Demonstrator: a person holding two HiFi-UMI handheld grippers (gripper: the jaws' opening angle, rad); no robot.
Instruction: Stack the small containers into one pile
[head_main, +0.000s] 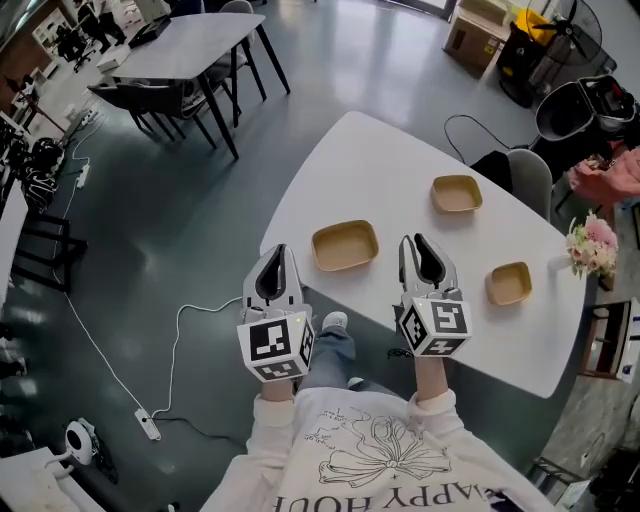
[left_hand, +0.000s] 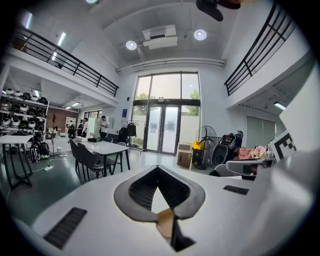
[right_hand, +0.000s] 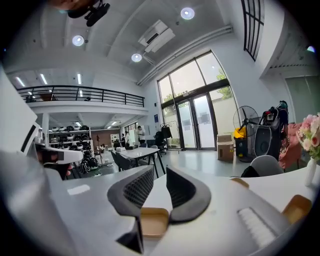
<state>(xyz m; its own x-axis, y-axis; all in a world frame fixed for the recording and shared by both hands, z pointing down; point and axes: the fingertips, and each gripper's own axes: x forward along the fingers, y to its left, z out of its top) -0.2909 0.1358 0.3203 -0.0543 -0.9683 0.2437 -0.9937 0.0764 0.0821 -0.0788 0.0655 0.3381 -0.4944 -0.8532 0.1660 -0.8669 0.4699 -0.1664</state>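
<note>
On white table: three containers | left tongs together | right tongs apart, empty

Grey floor, white table, glass doors

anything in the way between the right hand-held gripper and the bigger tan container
Nothing visible: only bare table lies between the right hand-held gripper and the bigger container; the far container and the right-hand container sit off to the right.
</note>
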